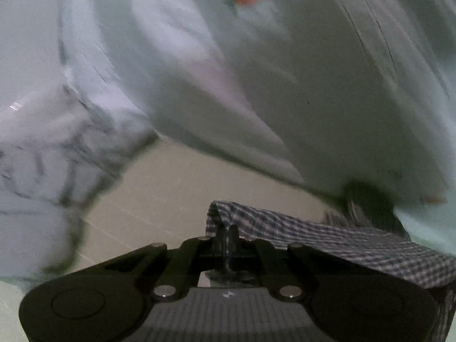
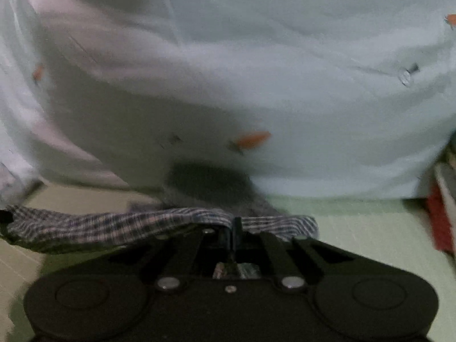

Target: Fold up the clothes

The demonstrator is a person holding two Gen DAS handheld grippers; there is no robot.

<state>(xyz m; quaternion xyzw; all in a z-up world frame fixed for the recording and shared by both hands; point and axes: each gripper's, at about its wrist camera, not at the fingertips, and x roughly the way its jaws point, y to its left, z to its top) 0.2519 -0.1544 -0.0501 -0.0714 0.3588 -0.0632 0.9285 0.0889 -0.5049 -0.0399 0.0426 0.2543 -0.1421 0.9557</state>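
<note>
A blue-and-white checked garment is held up by both grippers. My left gripper is shut on its edge, and the cloth runs off to the right. In the right wrist view my right gripper is shut on the same checked garment, which stretches taut to the left. The cloth hangs in the air in front of a bed covered by a pale blue sheet with small orange prints, also seen in the right wrist view. Both views are motion-blurred.
A pale tiled floor lies below the left gripper and a light green surface below the right. A crumpled white-grey cloth hangs at the left. Red and white items stand at the far right.
</note>
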